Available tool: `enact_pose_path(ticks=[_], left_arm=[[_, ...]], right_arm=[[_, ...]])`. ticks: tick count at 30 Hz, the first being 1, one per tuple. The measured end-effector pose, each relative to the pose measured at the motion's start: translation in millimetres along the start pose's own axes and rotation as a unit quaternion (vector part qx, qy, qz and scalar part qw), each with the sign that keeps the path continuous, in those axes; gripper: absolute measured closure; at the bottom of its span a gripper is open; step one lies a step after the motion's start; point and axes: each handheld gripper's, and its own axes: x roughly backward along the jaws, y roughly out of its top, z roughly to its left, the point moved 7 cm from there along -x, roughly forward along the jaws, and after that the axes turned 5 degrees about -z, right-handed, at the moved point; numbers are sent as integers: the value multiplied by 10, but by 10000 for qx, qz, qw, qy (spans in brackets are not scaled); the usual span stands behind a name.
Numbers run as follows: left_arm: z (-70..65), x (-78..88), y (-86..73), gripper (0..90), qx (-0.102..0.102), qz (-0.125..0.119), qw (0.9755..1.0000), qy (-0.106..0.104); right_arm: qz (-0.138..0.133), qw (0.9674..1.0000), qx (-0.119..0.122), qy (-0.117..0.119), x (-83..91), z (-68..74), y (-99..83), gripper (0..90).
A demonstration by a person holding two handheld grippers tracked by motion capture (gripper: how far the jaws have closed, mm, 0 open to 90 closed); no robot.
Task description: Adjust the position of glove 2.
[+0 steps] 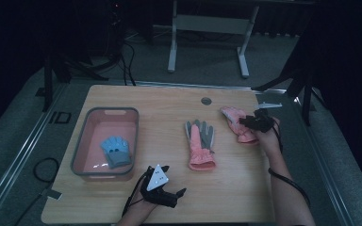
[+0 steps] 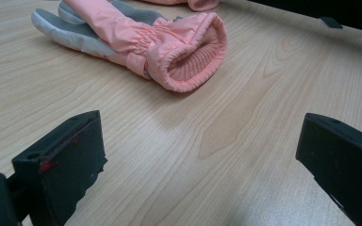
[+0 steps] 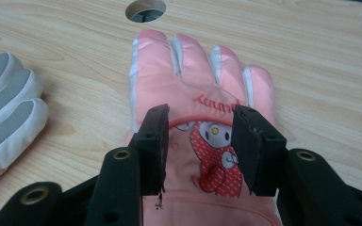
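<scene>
Near the tabletop's right edge, the right gripper [image 1: 256,121] straddles the pink glove [image 3: 193,89], jaws apart; the left gripper [image 1: 162,186] gapes empty.

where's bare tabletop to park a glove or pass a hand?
Free: the wooden table strip behind the grey-rimmed pink plastic tub, up to the round cable hole; the lane between tub and the pink-and-grey glove lying palm up; the near edge right of the left gripper. Crowded: far right, where the right gripper hangs over the pink cartoon-print glove.
</scene>
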Motion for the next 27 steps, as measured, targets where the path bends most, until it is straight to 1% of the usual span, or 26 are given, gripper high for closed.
enact_pose_path(ticks=[1, 2, 3, 4, 6, 7, 8, 9, 10, 12, 15, 17, 19, 21, 23, 24, 25, 27], left_arm=[[1, -2, -1, 21, 6, 10, 10000, -1], [5, -5, -2, 21, 14, 24, 10000, 4], [7, -6, -2, 21, 15, 36, 10000, -1], [8, -6, -3, 21, 19, 43, 10000, -1], [10, -4, -2, 21, 36, 32, 10000, 6], [11, -3, -2, 21, 40, 26, 10000, 8], [11, -3, -2, 21, 45, 24, 10000, 2], [13, -3, -2, 21, 52, 29, 10000, 0], [15, -4, -2, 21, 62, 30, 10000, 0], [18, -6, -3, 21, 84, 39, 10000, 1], [20, -8, -3, 21, 82, 48, 10000, 10], [18, -6, -3, 21, 66, 47, 10000, 16], [20, -6, -3, 21, 79, 38, 10000, 25], [22, -4, -2, 21, 94, 30, 9999, 21], [26, -7, -2, 21, 107, 37, 9999, 21], [28, -8, -1, 21, 91, 36, 9999, 30], [29, -9, 0, 21, 86, 31, 10000, 39], [30, -7, 0, 21, 78, 30, 9999, 58]], right_arm=[[99, 9999, 10, -16, -24, -18, -33, 545], [272, 9996, 94, -57, -58, -24, -82, 526], [355, 9992, 135, -108, -99, -35, -138, 517], [339, 9994, 47, -79, -128, -43, -170, 522], [217, 9997, -89, 41, -139, -64, -195, 553], [163, 9996, -192, 110, -146, -80, -208, 571], [119, 9994, -278, 186, -147, -89, -217, 623], [79, 9992, -296, 262, -142, -88, -223, 672], [56, 9992, -263, 298, -142, -82, -228, 709], [40, 9994, -207, 285, -141, -63, -230, 772], [99, 9997, -117, 201, -133, -48, -218, 851], [97, 9998, -108, 125, -122, -46, -210, 873], [88, 9994, -312, 100, -89, -42, -185, 884], [95, 9995, -303, -46, -36, -13, -152, 886], [103, 9994, -194, -280, 51, 28, -108, 887], [107, 9992, -171, -347, 81, 43, -93, 887], [141, 9985, -177, -505, 141, 64, -69, 887], [82, 9975, -191, -680, 242, 96, -24, 887]])
